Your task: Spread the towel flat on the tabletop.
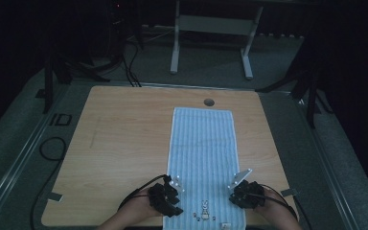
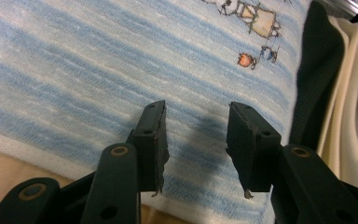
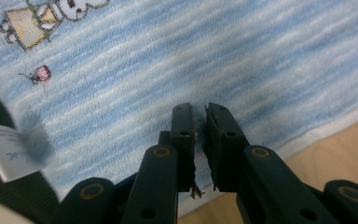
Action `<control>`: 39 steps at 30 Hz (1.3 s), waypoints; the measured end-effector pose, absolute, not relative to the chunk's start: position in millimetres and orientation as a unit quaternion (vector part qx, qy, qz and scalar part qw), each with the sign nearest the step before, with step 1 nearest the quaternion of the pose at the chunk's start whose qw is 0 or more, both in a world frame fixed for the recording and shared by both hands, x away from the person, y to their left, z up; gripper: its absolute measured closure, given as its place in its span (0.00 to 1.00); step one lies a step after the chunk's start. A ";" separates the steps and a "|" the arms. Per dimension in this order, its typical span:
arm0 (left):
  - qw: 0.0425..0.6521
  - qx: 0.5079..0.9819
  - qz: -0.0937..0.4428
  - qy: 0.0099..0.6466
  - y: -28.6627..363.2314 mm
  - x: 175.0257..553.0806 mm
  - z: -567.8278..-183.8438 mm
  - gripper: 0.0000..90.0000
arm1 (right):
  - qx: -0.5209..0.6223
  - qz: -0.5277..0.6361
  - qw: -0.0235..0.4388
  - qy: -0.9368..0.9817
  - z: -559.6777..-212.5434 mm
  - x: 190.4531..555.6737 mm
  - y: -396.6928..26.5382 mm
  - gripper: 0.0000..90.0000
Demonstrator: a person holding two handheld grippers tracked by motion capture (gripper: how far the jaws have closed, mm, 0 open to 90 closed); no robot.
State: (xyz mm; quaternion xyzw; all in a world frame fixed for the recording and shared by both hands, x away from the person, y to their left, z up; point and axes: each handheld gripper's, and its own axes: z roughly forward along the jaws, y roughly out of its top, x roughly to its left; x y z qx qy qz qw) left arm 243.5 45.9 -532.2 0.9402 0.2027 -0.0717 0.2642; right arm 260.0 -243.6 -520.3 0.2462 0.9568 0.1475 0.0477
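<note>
So nearest the person, both grippers sit at the close end of a blue-and-white striped towel [image 1: 202,158] lying flat on the wooden table [image 1: 120,143]. The left gripper [image 2: 196,135] is over the towel's left edge with its jaws spread apart, nothing between them. The right gripper [image 3: 199,140] is at the right edge, jaws pinched nearly together with just a thin gap, not holding the cloth as far as I can see. Between them there's a little cartoon print [image 1: 204,209] and a white label [image 3: 9,149]. The towel runs lengthwise away toward a round cable hole [image 1: 209,102] at the far edge
</note>
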 end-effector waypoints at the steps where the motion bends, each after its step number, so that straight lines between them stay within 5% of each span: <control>1: 0.265 0.940 -0.074 0.201 45.1 240.8 -532.4 0.64 | 0.245 0.145 0.048 0.957 -520.2 258.1 -245.2 0.90; 9: 0.267 0.941 -0.088 0.187 40.6 230.1 -528.4 0.61 | 0.239 0.138 0.030 0.961 -516.2 249.4 -251.3 0.86; 15: 0.259 0.941 -0.038 0.215 56.2 254.8 -512.6 0.57 | 0.249 0.132 0.062 0.957 -502.9 265.6 -253.2 0.79; 39: 0.228 0.906 0.046 0.354 78.1 383.2 -500.7 0.49 | 0.392 0.148 0.101 0.902 -491.8 406.7 -261.1 0.60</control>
